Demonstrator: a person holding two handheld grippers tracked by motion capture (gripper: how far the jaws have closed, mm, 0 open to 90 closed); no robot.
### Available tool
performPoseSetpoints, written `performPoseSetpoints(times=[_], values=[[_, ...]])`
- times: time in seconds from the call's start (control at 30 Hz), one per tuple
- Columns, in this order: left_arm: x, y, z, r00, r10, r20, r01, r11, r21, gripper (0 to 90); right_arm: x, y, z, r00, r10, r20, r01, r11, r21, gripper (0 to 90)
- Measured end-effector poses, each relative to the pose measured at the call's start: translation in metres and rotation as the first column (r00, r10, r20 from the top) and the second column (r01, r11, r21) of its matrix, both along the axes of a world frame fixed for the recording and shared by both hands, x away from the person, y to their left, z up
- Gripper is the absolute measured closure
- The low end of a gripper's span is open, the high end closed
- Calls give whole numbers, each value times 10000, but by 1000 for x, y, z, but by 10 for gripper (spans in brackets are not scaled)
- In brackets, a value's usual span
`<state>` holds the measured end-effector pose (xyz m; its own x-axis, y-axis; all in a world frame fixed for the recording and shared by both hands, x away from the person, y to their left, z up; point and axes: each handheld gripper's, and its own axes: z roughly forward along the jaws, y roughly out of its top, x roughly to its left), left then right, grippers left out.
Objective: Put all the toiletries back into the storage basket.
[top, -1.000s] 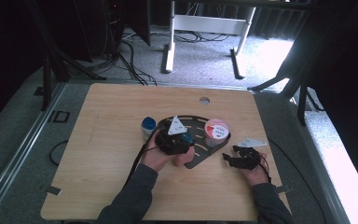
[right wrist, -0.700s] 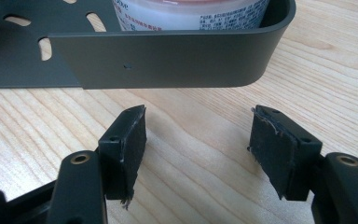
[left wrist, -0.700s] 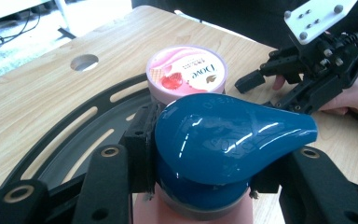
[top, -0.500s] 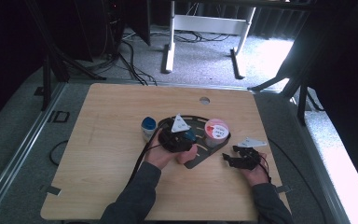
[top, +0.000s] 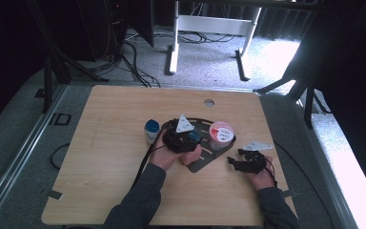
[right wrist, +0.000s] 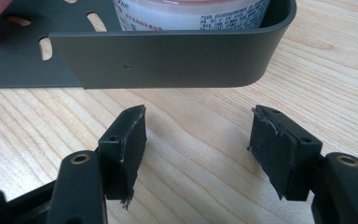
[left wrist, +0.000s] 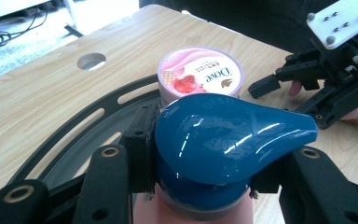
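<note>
Two black jaws of the right gripper [right wrist: 196, 149] stand well apart above a pale wooden table [right wrist: 345, 74], nothing between their worn pads [right wrist: 129, 140]. Just beyond them lies a dark grey metal tray [right wrist: 168, 58] with a raised, rounded rim and slotted base. A white tub [right wrist: 191, 14] with small printed text sits inside its corner.
</note>
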<state>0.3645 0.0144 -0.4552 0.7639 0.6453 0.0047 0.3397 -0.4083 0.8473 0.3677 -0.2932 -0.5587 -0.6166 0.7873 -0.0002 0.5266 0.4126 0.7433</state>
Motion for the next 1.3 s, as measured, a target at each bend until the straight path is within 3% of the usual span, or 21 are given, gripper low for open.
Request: performPoseSetpoints(times=[1.3], values=[[21, -8, 0, 9989, 453, 74, -454, 9989, 110, 530, 0, 0, 0, 10000, 18, 0, -18, 10000, 11, 357]])
